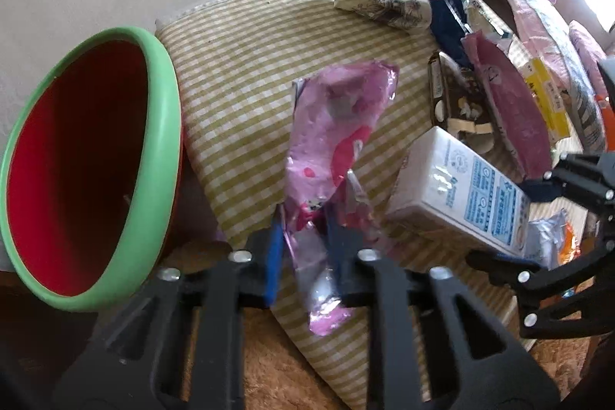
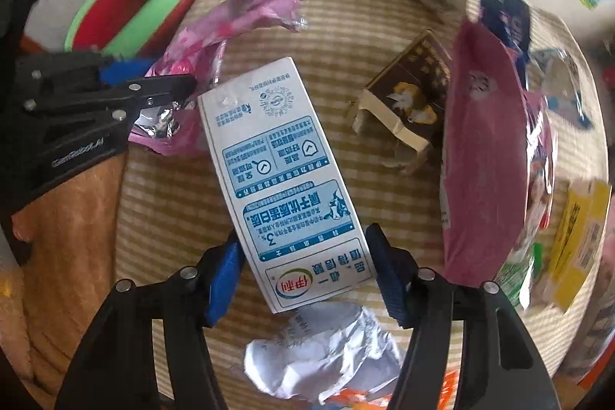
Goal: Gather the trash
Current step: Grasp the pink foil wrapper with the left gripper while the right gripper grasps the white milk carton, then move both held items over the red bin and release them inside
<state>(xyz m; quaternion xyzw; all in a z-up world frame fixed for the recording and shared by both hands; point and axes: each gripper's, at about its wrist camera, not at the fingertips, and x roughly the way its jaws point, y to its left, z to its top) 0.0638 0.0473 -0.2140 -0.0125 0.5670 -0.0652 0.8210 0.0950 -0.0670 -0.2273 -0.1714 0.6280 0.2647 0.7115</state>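
Note:
A pink foil wrapper (image 1: 334, 141) lies on the checked cloth (image 1: 238, 64), and my left gripper (image 1: 307, 250) is shut on its near end, blue pads pinching the foil. The right wrist view shows the same grip from the side: left gripper (image 2: 161, 77), wrapper (image 2: 250, 10). A white and blue milk carton (image 2: 276, 164) lies flat beside it. My right gripper (image 2: 307, 275) points down over the carton's near end, a blue pad on each side with a thin gap. The red bin with a green rim (image 1: 163, 125) stands at the left, mouth tilted toward me.
More litter lies on the cloth: a crumpled silver wrapper (image 2: 326, 352), a brown box (image 2: 407, 91), a pink pouch (image 2: 484, 160), a dark blue wrapper (image 1: 446, 14), a printed paper roll (image 1: 384, 0) and a yellow box (image 2: 580, 241). Pink bedding (image 1: 538, 6) lies beyond.

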